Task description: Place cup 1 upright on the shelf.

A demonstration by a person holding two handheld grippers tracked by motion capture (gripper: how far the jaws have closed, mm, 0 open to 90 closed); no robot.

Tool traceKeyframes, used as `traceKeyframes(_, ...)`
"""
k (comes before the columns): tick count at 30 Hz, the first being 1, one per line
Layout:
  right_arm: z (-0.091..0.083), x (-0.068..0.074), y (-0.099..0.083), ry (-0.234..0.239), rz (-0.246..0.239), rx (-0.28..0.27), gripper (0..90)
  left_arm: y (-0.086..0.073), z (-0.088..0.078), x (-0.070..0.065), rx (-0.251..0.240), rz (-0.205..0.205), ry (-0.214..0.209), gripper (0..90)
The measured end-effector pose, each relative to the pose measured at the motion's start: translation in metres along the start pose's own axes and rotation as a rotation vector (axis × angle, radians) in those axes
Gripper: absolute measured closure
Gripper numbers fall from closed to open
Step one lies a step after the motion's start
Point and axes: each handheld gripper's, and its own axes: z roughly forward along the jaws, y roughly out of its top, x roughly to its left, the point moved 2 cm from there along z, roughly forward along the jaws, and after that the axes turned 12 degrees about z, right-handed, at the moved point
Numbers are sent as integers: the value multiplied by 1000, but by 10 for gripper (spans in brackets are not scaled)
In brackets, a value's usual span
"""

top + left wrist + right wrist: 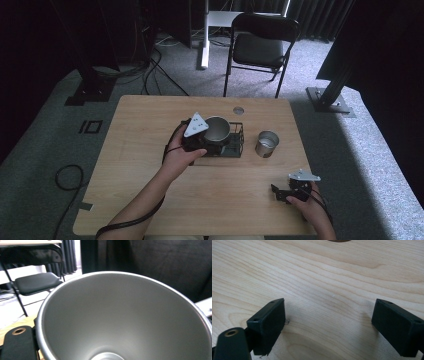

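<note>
Metal cup (217, 128) in the black wire rack (236, 142) near the middle of the wooden table (150, 120), tipped a bit toward the left gripper (202, 141). Left gripper right up against the cup, hand wrapped around it from the near side. Jaws hidden by the grey plate and the hand in the high view; cannot tell if clamped on the cup or just touching it.

In the left gripper view, cup (125, 320) very close, shiny grey inside, round bottom low down. Just one bit of black jaw at the bottom left, tight beside the rim. Black chair (37, 282) behind, past the table.

Second metal cup (266, 143) standing just to the right of the rack, apart from it.

Right gripper (283, 193) far off, near the front right corner, resting low on the table. In the right gripper view, right gripper (328, 322) with jaws wide apart, holding nothing, bare wood between them.

Lots of free table on the left side and at the front middle. Less room at the right, with the edge close to the right gripper.
</note>
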Motion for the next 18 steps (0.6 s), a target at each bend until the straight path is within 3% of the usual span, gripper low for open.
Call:
traceKeyframes(2, 0, 0, 0, 0, 0, 0, 114, 1, -2, 4, -3, -3, 13, 134)
traceKeyframes(7, 0, 0, 0, 0, 0, 0, 114, 4, -8, 14, -13, 3, 100, 134)
traceKeyframes(14, 0, 0, 0, 0, 0, 0, 115, 3, -18, 33, -34, -54, 246, 134)
traceKeyframes(18, 0, 0, 0, 0, 0, 0, 114, -2, -21, 43, -32, -81, 275, 134)
